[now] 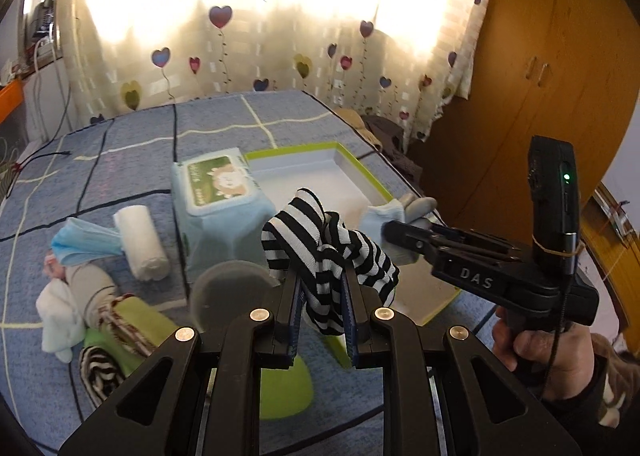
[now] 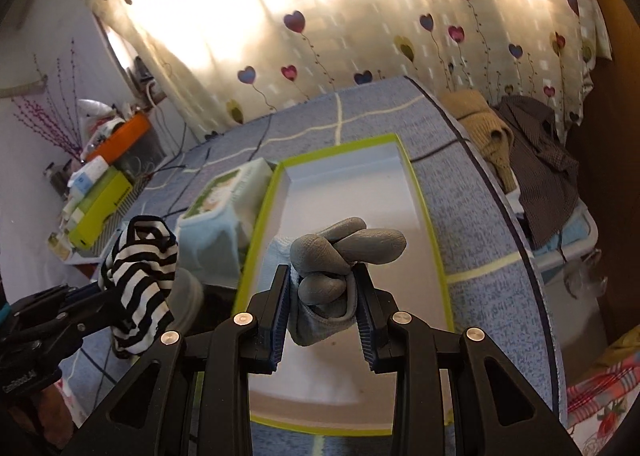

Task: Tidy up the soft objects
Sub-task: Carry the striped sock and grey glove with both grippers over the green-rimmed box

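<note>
Black-and-white striped sock [image 1: 326, 256], bunched, hangs pinched above the bed beside the green-rimmed white tray [image 2: 420, 192]. Grey-and-pale-blue glove [image 2: 340, 256], crumpled with fingers curled, held over the tray's bare floor.

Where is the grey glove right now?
The grey glove is pinched between the right gripper jaws, above the green-rimmed tray, right of the striped sock.

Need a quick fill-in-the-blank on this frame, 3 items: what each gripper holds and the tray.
1. The left gripper is clamped on a sock striped black and ____.
2. The right gripper holds a grey-and-blue ____.
3. The green-rimmed tray on the bed has ____ lying in it.

Missing words: white; glove; nothing
</note>
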Demonstrator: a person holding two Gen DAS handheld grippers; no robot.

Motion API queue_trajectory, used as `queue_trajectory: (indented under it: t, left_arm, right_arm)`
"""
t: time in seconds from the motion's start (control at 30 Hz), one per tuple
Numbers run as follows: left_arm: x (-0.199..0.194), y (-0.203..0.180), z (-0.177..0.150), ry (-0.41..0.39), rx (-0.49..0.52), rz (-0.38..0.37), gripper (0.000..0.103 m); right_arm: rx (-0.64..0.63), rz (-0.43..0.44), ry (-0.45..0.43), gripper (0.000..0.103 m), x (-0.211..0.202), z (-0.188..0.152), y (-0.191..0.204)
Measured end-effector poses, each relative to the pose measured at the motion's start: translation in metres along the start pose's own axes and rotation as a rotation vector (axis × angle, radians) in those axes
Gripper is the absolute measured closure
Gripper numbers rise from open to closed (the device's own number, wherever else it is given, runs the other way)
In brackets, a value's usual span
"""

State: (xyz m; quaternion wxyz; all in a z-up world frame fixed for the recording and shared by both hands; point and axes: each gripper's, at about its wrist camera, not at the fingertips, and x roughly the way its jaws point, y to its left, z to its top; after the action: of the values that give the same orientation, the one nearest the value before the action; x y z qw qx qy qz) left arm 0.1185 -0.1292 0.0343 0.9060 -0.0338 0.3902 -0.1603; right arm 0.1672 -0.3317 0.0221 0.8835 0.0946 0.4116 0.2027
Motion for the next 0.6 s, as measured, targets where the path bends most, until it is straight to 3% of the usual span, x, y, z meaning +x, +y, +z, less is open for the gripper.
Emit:
queue_trajectory:
  t: [0.23,0.6]
  left_arm:
    - [0.030,-0.014,-0.001,0.068,0.024,-0.018,0.084]
    - [0.060,-0.024,-0.003,0.141,0.048,-0.031,0.084]
  right_arm:
    - [-0.002,-0.039,0.020,0.072,0.007,-0.002,-0.015]
    - [-0.067,-0.106,-0.005,0.048,-0.006,0.000,-0.011]
